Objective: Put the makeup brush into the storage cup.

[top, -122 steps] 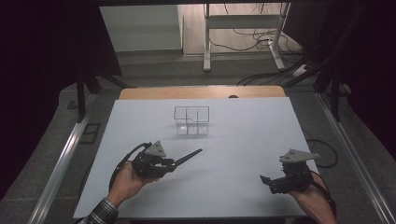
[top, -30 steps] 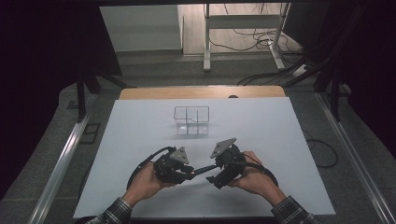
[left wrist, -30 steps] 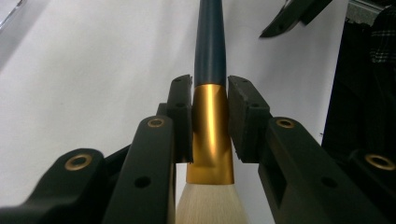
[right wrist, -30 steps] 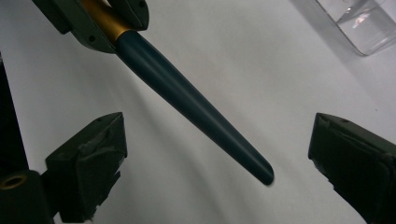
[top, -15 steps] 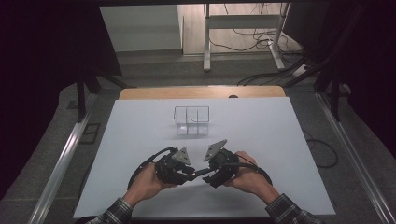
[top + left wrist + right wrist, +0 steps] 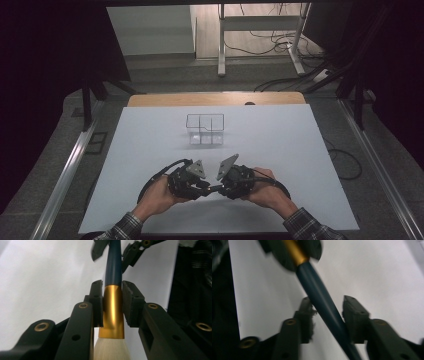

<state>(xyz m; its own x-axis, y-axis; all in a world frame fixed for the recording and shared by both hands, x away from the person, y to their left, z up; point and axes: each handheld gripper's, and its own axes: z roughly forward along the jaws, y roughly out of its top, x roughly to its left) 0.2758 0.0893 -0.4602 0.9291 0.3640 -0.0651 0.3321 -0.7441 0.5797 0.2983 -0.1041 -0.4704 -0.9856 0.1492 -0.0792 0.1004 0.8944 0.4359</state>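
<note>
A brush with a dark blue handle (image 6: 319, 295), a gold ferrule (image 6: 112, 307) and white bristles (image 6: 111, 351) is held low over the white table (image 6: 280, 145) near its front edge. My left gripper (image 6: 111, 287) is shut on the ferrule. My right gripper (image 6: 327, 302) faces it, open, with the handle running slantwise between its jaws and brushing one finger (image 6: 305, 307). In the high view both grippers, left (image 6: 206, 189) and right (image 6: 221, 188), meet tip to tip, each held by a hand.
A small clear box with compartments (image 6: 205, 129) stands at the table's middle, well beyond the grippers. A wooden strip (image 6: 215, 99) runs along the far edge. Metal rails (image 6: 65, 170) flank the table; cables trail at the right.
The right gripper came from the front right of the table to the left gripper and, over the last second, edged closer around the brush handle. The left gripper kept hold of the brush.
</note>
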